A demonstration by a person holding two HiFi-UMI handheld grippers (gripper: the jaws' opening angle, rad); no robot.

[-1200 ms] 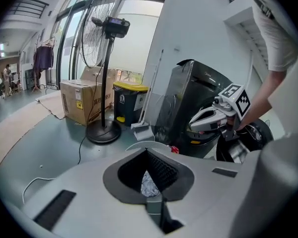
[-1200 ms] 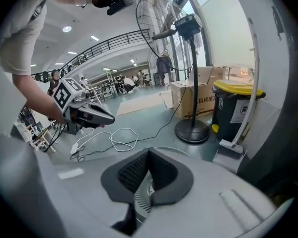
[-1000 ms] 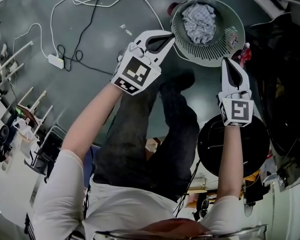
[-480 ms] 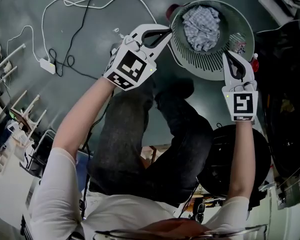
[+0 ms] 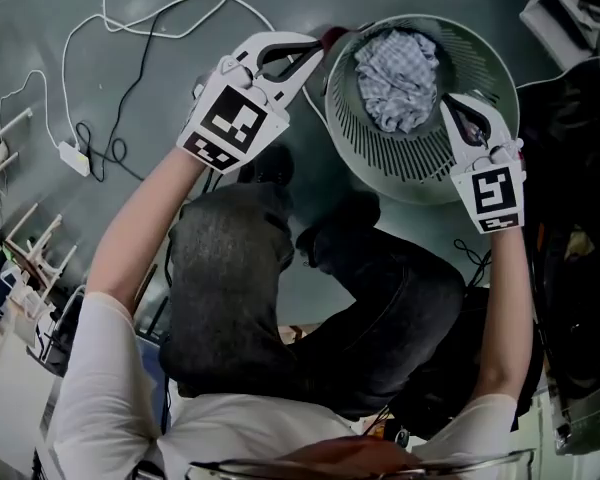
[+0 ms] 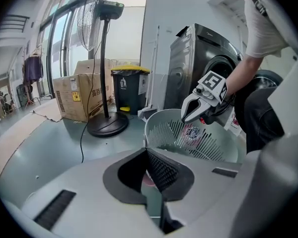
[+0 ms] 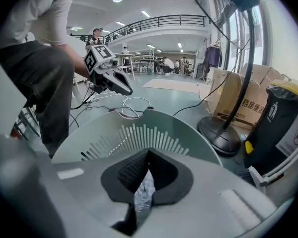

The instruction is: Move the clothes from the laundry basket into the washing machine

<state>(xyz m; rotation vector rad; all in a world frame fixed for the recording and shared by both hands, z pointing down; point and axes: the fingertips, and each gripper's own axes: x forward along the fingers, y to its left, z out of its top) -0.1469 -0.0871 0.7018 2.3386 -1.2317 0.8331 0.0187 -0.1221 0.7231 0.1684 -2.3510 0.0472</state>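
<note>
Both grippers down at the laundry basket [image 5: 372,164]
We've lowered L gripper [image 5: 323,42] to its rim and R gripper [image 5: 448,104] over its inside, both w/ jaws pressed together, nothing pinched. Clothes [image 5: 396,72] lie in the basket, so we must open up before grabbing.

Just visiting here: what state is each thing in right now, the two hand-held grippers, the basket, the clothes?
Left hand-held gripper: shut, empty, beside the basket's rim.
Right hand-held gripper: shut, empty, over the basket's rim.
Laundry basket: upright on the floor, not yet emptied.
Checked cloth: crumpled inside the basket.
Bin: upright, yellow lid down.
</note>
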